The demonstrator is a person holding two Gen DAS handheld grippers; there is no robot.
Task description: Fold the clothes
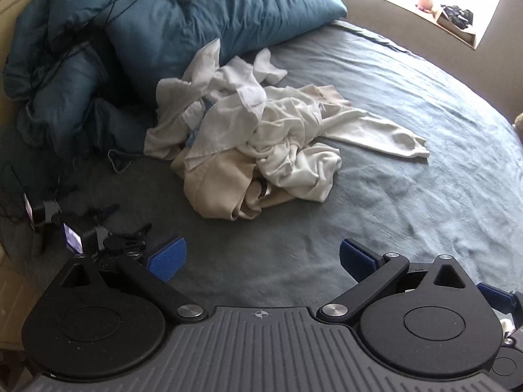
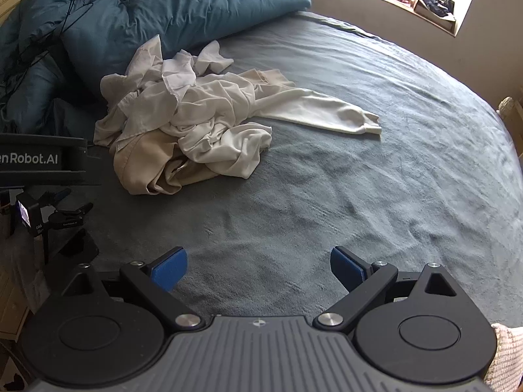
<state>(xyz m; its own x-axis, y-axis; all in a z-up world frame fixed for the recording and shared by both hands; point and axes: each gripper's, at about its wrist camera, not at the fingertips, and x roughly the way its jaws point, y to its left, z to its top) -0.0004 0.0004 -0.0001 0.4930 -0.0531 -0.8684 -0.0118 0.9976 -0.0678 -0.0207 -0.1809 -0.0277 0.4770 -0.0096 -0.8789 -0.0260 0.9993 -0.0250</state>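
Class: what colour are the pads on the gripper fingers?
Blue pads, clearest in the right wrist view.
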